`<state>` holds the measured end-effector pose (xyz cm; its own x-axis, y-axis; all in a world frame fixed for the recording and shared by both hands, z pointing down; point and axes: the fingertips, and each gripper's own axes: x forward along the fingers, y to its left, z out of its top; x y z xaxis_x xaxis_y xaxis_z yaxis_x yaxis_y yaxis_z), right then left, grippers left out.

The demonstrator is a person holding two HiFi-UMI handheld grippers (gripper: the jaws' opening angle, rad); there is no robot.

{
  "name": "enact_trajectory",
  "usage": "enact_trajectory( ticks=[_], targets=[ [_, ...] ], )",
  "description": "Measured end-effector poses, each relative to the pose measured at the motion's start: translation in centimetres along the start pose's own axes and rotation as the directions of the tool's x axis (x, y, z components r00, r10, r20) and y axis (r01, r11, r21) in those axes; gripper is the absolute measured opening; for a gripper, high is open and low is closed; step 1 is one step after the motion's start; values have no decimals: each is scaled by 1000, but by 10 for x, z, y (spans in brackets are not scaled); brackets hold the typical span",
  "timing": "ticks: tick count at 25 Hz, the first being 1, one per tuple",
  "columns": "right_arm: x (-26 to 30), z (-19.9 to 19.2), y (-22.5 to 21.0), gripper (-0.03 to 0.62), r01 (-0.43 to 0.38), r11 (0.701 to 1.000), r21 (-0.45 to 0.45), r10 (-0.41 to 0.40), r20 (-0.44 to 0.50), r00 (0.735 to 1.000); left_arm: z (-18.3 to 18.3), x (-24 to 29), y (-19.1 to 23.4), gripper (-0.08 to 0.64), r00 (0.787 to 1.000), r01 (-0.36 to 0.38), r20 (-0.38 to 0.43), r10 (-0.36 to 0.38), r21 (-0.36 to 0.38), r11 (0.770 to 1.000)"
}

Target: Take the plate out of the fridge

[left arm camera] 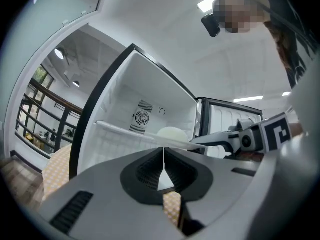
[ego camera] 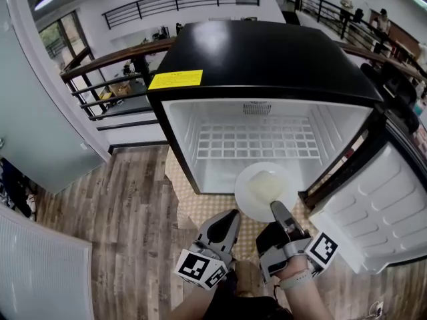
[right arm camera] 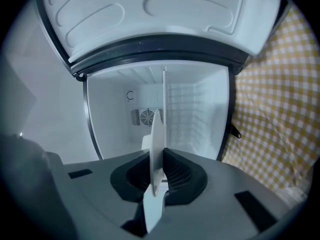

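The black mini fridge [ego camera: 267, 52] stands open, its white inside [ego camera: 200, 159] bare apart from a wire shelf [ego camera: 257, 142]. A white plate [ego camera: 257, 192] with a pale lump of food [ego camera: 267, 182] on it hangs at the fridge's front opening. My right gripper [ego camera: 277, 211] is shut on the plate's near rim. In the right gripper view the plate [right arm camera: 156, 144] shows edge-on, pinched between the jaws [right arm camera: 159, 159]. My left gripper [ego camera: 230, 220] is just left of the plate, shut and empty. Its view [left arm camera: 163, 154] looks along the plate [left arm camera: 130, 133] and shows the right gripper [left arm camera: 235, 140].
The fridge door [ego camera: 380, 205] is swung open at the right, close to my right hand. A yellow checked mat [ego camera: 200, 209] lies under the fridge on the wooden floor [ego camera: 127, 212]. A railing [ego camera: 107, 79] and a glass wall [ego camera: 33, 125] are at the left.
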<state>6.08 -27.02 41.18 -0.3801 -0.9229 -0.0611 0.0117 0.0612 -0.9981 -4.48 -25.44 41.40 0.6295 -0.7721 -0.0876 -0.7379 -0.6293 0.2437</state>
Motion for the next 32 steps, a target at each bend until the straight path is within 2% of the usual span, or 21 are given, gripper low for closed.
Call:
enact_trajectory(
  ticks=[10, 32],
  targets=[
    [-35, -12, 0, 49, 9, 1000, -3, -9, -28, 1000, 1, -27, -24, 15, 999, -35, 2, 35, -2, 999],
    [-85, -22, -15, 49, 9, 1000, 1, -9, -53, 999, -14, -60, -60, 15, 999, -41, -16, 41, 18, 999]
  ],
)
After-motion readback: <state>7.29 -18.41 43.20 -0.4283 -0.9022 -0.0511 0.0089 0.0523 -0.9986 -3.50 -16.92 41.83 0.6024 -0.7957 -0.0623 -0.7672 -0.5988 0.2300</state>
